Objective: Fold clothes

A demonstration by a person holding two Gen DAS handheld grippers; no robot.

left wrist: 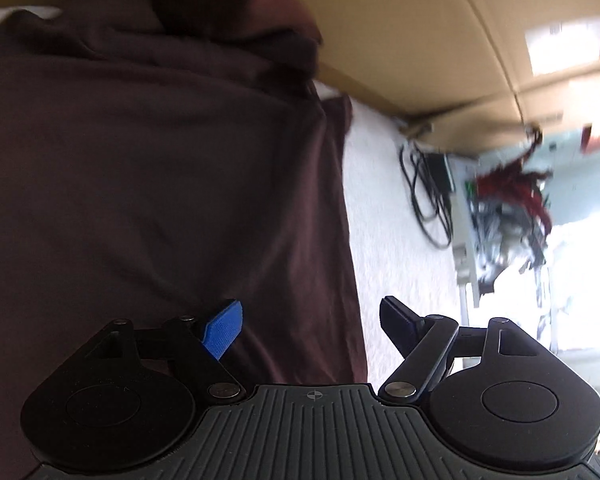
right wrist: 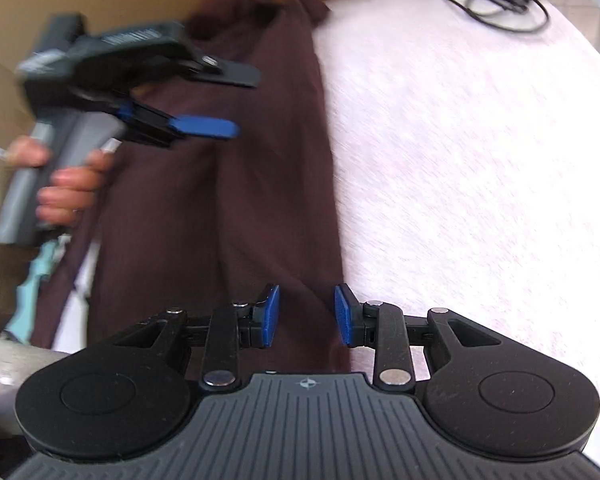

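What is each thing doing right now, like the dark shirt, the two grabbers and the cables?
Dark maroon garment: lying on the white cover, folded lengthwise into a long strip, top end bunched.
Left gripper: jaws wide open, empty, above the garment.
Right gripper: jaws partly open, nothing pinched, over the garment's right edge.
White cover: spread flat.
Black cables: loosely coiled on the cover.
Cardboard box: standing behind the garment.

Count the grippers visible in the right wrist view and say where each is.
2. The right gripper sits at bottom centre, jaws apart above the dark maroon garment. The left gripper is at upper left, open, held by a hand over the same garment.
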